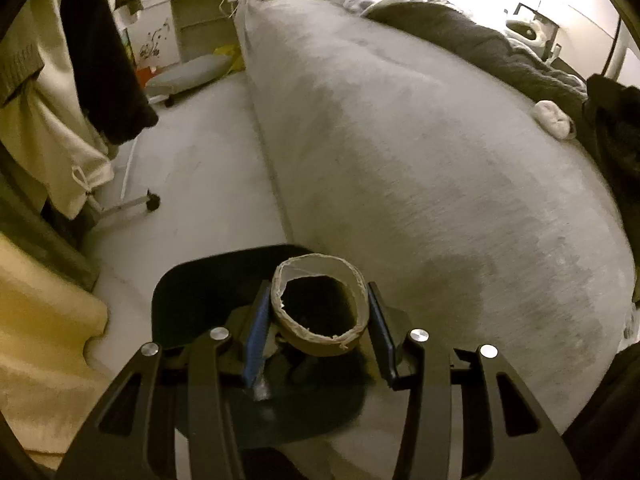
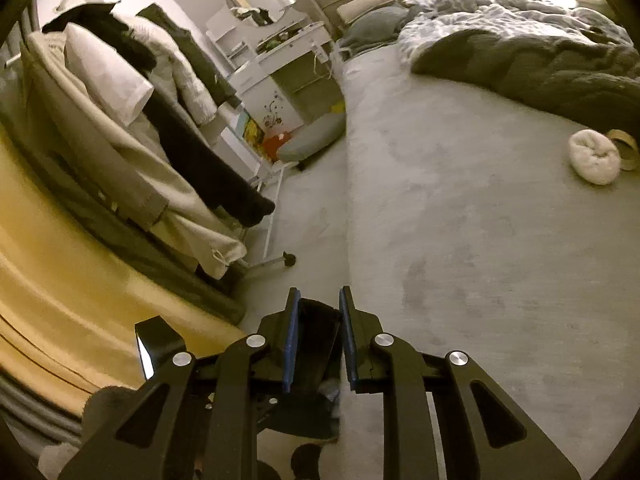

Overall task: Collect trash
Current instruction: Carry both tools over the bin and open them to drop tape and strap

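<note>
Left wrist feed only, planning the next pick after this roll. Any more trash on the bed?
Observer: Yes. The right wrist view shows a second tape roll lying on the bed, right behind the white bundle, which hides it from your view.
Operator: Is the right gripper free to take it?
Observer: No. The right gripper is shut on something black between its pads, apparently the black bag.
</note>
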